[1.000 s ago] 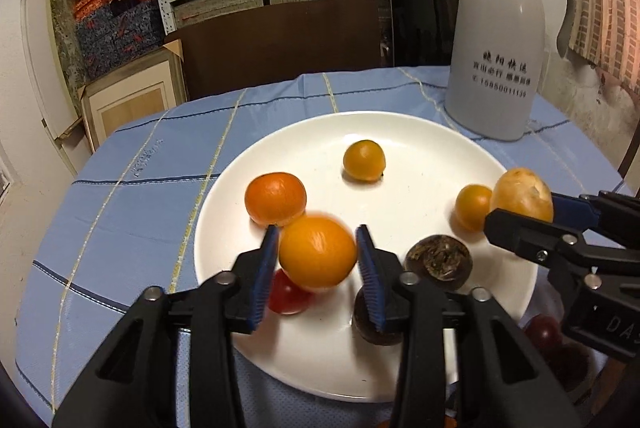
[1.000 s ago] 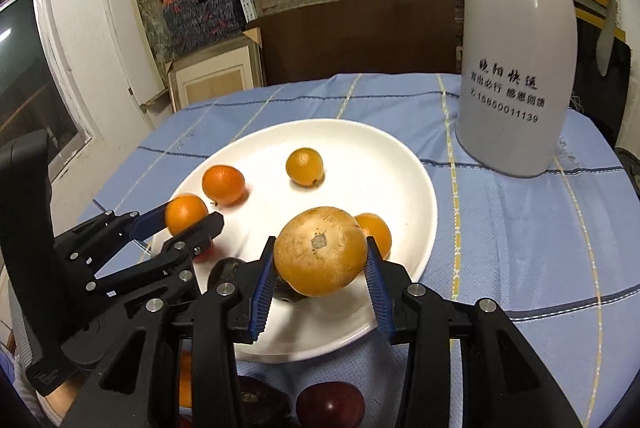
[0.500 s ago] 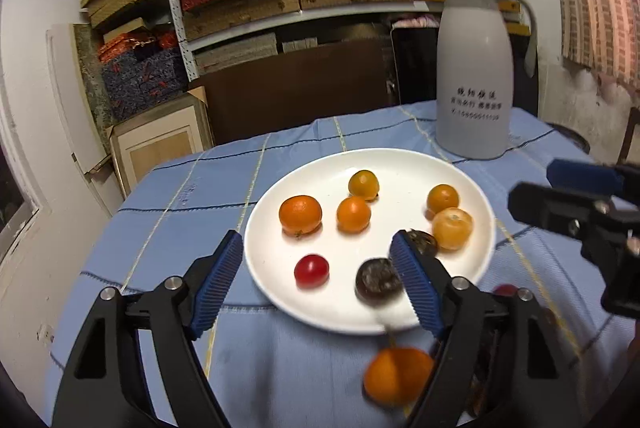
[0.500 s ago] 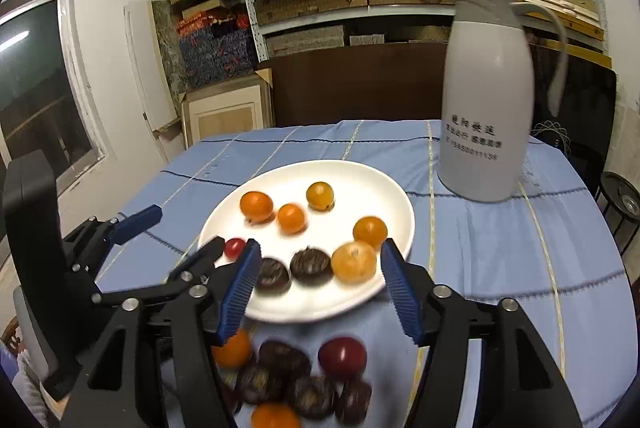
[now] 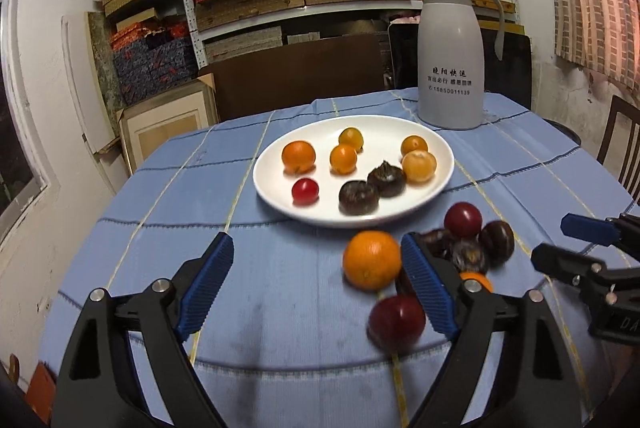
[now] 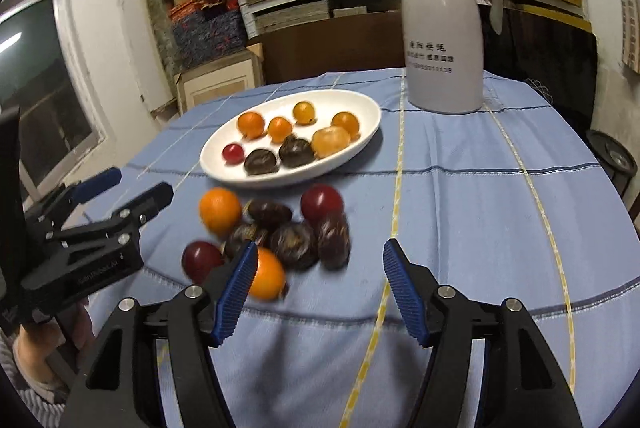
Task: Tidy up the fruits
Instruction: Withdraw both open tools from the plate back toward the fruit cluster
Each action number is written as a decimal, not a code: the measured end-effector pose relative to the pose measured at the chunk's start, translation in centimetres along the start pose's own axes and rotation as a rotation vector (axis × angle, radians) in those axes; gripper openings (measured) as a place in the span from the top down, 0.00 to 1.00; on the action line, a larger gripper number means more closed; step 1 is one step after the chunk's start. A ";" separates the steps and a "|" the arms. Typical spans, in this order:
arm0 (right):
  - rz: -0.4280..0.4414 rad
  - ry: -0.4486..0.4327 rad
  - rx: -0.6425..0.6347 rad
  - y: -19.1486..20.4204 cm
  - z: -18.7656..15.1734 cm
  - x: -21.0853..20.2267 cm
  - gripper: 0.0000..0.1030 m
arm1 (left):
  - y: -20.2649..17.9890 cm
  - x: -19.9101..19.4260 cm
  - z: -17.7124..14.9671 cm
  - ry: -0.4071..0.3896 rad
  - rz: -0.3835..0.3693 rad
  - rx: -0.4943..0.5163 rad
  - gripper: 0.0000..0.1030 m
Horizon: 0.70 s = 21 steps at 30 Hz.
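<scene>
While both grippers hang over the bench (image 5: 280, 268), each one is wide apart and holds nothing. The left gripper (image 5: 316, 288) sits in front of the white plate (image 5: 276, 188), with a big orange (image 5: 372, 265) just beside its right finger. The right gripper (image 6: 318, 292) is also in front of the plate, and a small orange fruit (image 6: 268, 278) sits by its left finger. More dark and red fruits (image 6: 296, 236) lie piled just in front of the plate. Eight fruits rest on the plate.

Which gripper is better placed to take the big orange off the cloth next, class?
Left: the left gripper is open, with the big orange just inside its right finger. The right gripper faces dark fruits instead.
</scene>
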State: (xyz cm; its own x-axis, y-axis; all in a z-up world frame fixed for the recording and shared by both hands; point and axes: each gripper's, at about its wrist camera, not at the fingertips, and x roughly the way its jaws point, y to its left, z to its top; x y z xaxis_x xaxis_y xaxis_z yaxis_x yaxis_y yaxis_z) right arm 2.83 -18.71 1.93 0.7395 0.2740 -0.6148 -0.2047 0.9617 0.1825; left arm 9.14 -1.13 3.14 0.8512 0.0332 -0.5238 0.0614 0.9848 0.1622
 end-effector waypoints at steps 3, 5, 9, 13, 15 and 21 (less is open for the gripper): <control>0.002 0.015 -0.036 0.9 -1.0 0.1 0.36 | 0.4 -0.8 -0.6 -0.001 0.005 -0.015 0.16; 0.005 0.028 -0.054 1.4 -1.6 0.2 0.36 | 0.6 -1.1 -0.9 0.000 0.007 -0.021 0.16; 0.014 0.038 -0.089 2.2 -2.1 0.3 0.36 | 0.9 -1.3 -1.1 0.000 0.006 -0.027 0.15; 0.019 0.054 -0.071 1.8 -2.0 0.6 0.36 | 0.9 -1.0 -1.0 0.011 0.002 -0.027 0.15; 0.021 0.060 -0.067 1.7 -1.9 0.8 0.36 | 0.9 -1.0 -1.0 0.011 0.001 -0.028 0.15; 0.025 0.066 -0.080 2.0 -2.1 0.9 0.36 | 0.9 -0.9 -0.8 0.013 -0.001 -0.028 0.15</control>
State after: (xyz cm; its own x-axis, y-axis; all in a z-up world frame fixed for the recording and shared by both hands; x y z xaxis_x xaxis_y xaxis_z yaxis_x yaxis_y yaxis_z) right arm 1.77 -16.53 0.17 0.6898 0.2958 -0.6608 -0.2754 0.9513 0.1384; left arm 7.98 -0.10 3.07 0.8445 0.0337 -0.5345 0.0479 0.9893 0.1381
